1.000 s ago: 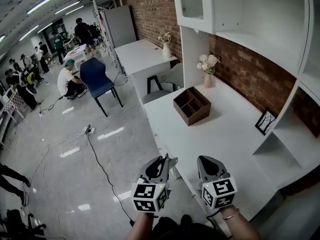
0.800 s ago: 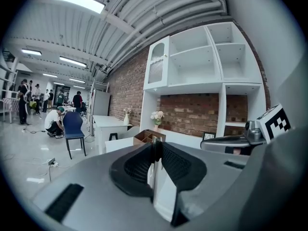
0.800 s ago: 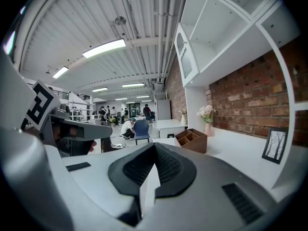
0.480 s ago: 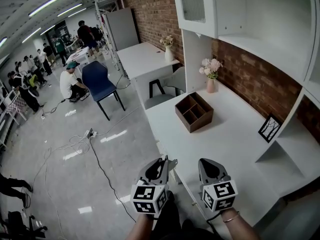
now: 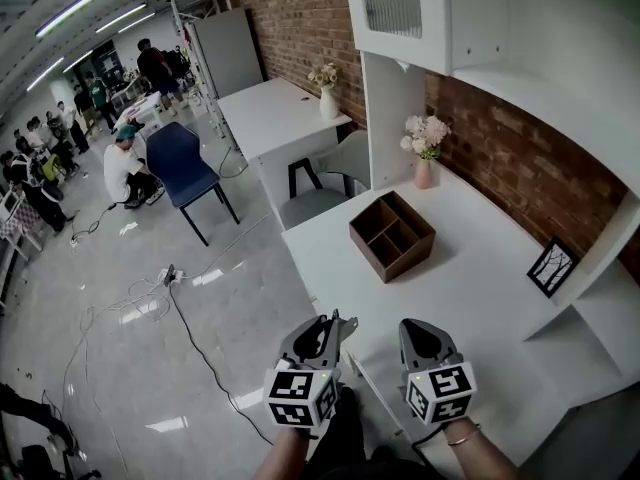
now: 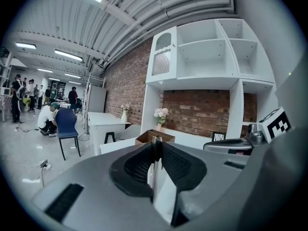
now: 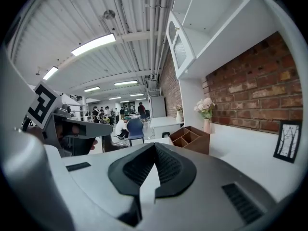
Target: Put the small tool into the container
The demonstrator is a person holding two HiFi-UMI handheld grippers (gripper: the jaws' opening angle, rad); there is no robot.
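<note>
Being held low by the near end of the white bench, left tool is clamped shut on a small thin item, right tool is closed on nothing just beside it, brown divided container is seen well ahead on the bench, item is kept well apart from it.
</note>
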